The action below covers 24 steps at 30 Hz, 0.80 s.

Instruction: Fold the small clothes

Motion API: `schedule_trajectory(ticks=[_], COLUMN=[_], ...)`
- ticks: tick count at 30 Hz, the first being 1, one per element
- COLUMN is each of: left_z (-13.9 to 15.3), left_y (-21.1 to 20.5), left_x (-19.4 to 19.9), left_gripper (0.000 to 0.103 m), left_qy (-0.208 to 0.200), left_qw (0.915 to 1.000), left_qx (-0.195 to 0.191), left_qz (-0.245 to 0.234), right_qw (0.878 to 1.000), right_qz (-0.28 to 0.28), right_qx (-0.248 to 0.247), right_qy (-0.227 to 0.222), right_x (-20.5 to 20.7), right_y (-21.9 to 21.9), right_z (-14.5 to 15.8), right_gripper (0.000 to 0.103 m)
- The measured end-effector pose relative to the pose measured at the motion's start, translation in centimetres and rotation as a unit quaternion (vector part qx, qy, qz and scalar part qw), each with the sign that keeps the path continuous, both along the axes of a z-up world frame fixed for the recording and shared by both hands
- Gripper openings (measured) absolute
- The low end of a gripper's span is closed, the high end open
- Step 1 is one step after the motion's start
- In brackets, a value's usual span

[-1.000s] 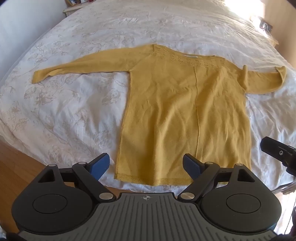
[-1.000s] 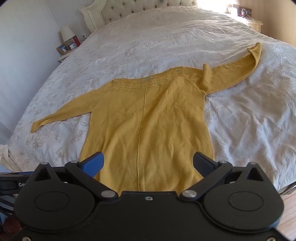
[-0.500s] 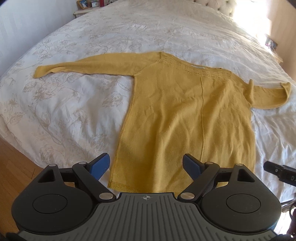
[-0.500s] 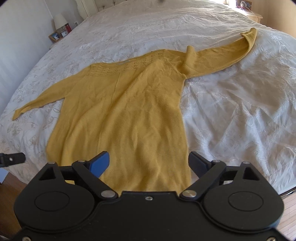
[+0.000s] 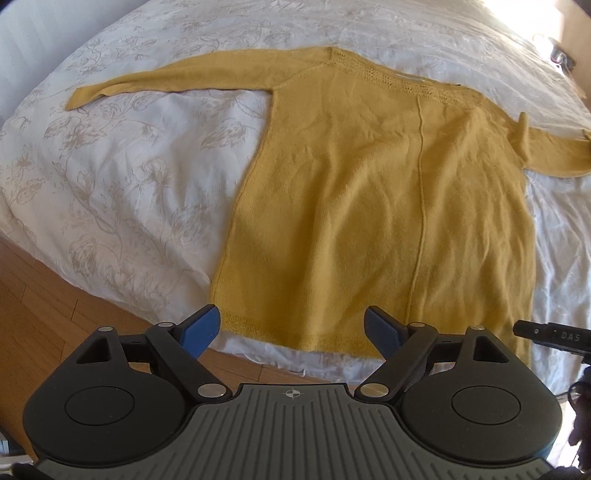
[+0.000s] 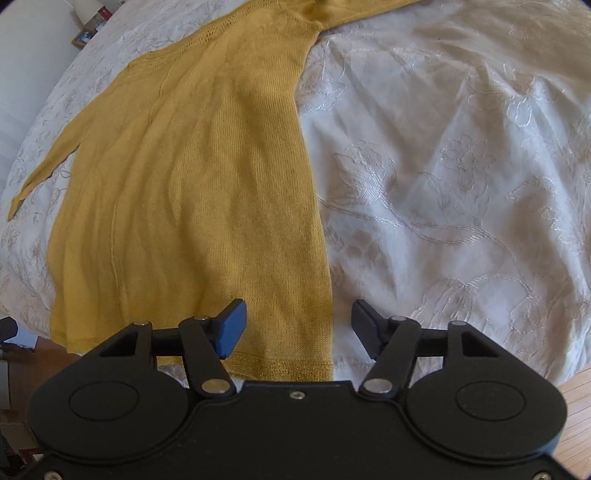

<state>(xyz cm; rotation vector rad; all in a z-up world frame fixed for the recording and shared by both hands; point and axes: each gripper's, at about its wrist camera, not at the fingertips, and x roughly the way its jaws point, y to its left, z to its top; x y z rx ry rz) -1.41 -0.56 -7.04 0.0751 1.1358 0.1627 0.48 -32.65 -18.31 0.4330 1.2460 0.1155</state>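
A mustard-yellow knitted sweater [image 5: 369, 192] lies flat on the bed with both sleeves spread out, hem toward me. My left gripper [image 5: 291, 328] is open and empty, just above the hem near its left corner. My right gripper [image 6: 297, 326] is open and empty, low over the sweater's [image 6: 192, 192] right hem corner, one finger over the knit and one over the bedspread. The tip of the right gripper [image 5: 550, 334] shows at the right edge of the left wrist view.
The bed has a white floral bedspread [image 5: 122, 184] that also fills the right half of the right wrist view [image 6: 461, 184]. Wooden floor [image 5: 44, 314] lies below the bed's near edge. A bedside table with small items [image 6: 88, 33] stands far left.
Both grippers have moved forward and down toward the sweater's hem. The right one has shifted right to the hem's right corner. Both stay open.
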Motion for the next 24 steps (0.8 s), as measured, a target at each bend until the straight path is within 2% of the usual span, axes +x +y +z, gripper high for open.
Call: schedule_trajectory(ticks=[1,2,5,8,10,12,15,18,21,24], left_z=[-0.3,-0.3,-0.2,0.0,0.1,0.0,-0.1,-0.4,-1.1,-1.6], left_y=[-0.3,-0.4,-1.0,-1.4,-1.5,-1.6,-1.9,-2.1,-2.5,-2.6], left_x=[0.1,0.1,0.2,0.5,0.7,1.0,1.6,2.3,3.2,4.2], left_gripper=[0.085,0.085,0.085,0.085,0.085,0.085,0.085,0.085,0.085,0.085], left_qy=[0.010,0.014,0.020,0.018,0.015,0.014,0.012,0.012,0.015,0.023], left_qw=[0.9997,0.9996,0.9996,0.9997,0.9996,0.9996,0.9997,0.9998,0.9997,0.9995], left_qx=[-0.021,-0.022,-0.013,-0.004,-0.002,0.002,0.009,0.011,0.018,0.017], left_qz=[0.004,0.008,0.012,0.018,0.022,0.023,0.019,0.010,-0.002,-0.011], right_qw=[1.000,1.000,1.000,1.000,0.999,0.998,0.997,0.998,0.999,0.999], right_qz=[0.001,-0.001,-0.010,-0.004,0.006,0.019,0.047,0.061,0.019,0.016], right_qx=[0.003,0.008,0.022,0.028,0.036,0.064,0.067,0.015,-0.008,-0.008], right_qy=[0.001,0.001,0.001,0.007,0.015,0.016,0.002,-0.002,0.034,0.035], right_x=[0.0,0.2,0.4,0.8,0.8,0.8,0.2,-1.1,-1.5,-1.6], right_y=[-0.1,-0.2,-0.8,-1.1,-1.3,-1.3,-1.2,-1.9,-4.2,-4.7], right_z=[-0.1,-0.2,-0.3,-0.5,-0.6,-0.3,1.6,3.0,1.3,1.1], right_gripper=[0.067,0.067,0.064,0.053,0.030,0.013,0.012,0.011,0.010,0.010])
